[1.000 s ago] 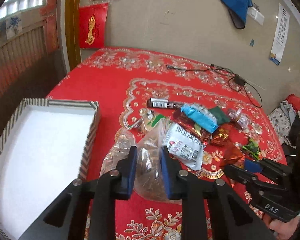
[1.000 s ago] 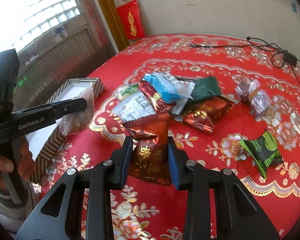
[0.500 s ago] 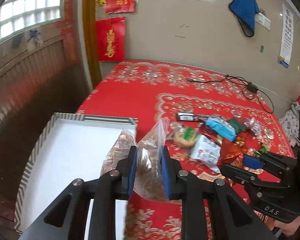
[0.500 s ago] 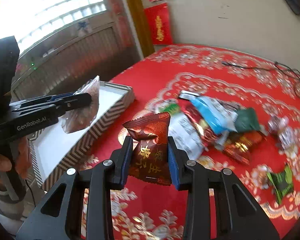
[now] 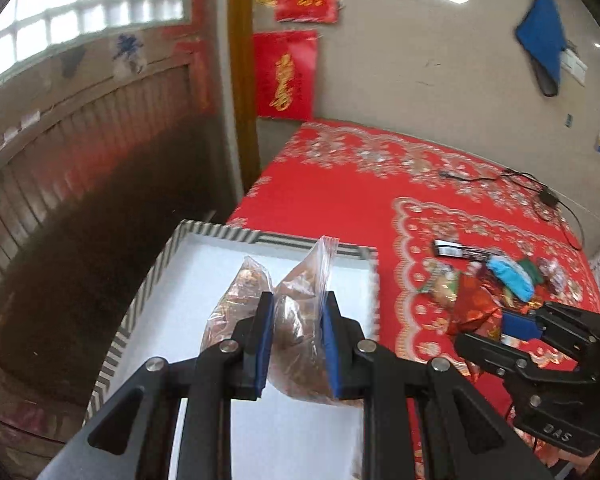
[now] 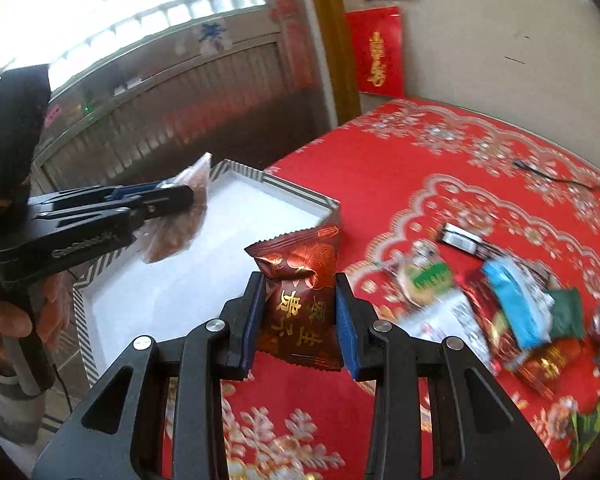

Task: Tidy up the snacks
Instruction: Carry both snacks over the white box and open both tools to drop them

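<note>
My left gripper [image 5: 296, 336] is shut on a clear plastic bag of brown snacks [image 5: 296, 288] and holds it above the white tray with a striped rim [image 5: 216, 232]. In the right wrist view the left gripper [image 6: 180, 196] and the bag [image 6: 180, 232] hang over the tray [image 6: 292, 192]. My right gripper [image 6: 300, 320] is shut on a dark red snack packet with gold characters [image 6: 300, 280], held above the red tablecloth beside the tray's near corner. It also shows in the left wrist view [image 5: 516, 328].
A pile of loose snack packets [image 6: 512, 308] lies on the red patterned tablecloth [image 6: 440, 152] to the right of the tray. A black cable [image 5: 540, 196] runs along the far side of the table. The table's left edge drops to a dark floor by the wall.
Both grippers have moved left with their loads. The bag now hangs over the tray's inside, and the red packet has come up beside the tray's corner.
</note>
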Demonstrator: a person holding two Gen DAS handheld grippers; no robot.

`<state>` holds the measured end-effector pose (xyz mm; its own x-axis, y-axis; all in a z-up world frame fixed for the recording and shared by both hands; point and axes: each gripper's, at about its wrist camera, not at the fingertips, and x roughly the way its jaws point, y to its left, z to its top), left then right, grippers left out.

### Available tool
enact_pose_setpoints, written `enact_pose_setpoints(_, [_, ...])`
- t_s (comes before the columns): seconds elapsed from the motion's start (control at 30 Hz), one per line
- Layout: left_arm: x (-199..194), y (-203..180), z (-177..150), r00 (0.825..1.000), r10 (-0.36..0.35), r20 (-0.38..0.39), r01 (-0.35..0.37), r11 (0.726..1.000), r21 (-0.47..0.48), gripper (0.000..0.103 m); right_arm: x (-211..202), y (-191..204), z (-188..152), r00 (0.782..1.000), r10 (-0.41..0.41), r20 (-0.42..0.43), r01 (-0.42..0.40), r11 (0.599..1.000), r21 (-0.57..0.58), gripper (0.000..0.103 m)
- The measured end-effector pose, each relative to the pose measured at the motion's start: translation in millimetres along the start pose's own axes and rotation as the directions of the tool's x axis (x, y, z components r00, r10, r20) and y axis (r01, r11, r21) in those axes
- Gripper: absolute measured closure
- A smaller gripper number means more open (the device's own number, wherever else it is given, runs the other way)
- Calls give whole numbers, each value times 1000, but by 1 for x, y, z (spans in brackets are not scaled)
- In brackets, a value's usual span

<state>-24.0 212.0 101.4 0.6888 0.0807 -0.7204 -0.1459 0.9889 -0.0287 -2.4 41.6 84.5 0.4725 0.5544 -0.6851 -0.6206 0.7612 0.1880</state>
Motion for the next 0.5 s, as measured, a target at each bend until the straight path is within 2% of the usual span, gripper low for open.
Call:
enact_pose_setpoints(0.13, [20, 16, 2, 999, 42, -28, -43, 999, -23, 78, 19, 11, 14, 1000, 13, -13, -13, 1000, -24, 70])
enact_pose_setpoints(0.5, [69, 42, 9, 989, 98, -107, -106, 991, -76, 78, 89, 28, 47, 996, 34, -85, -40, 997, -62, 70])
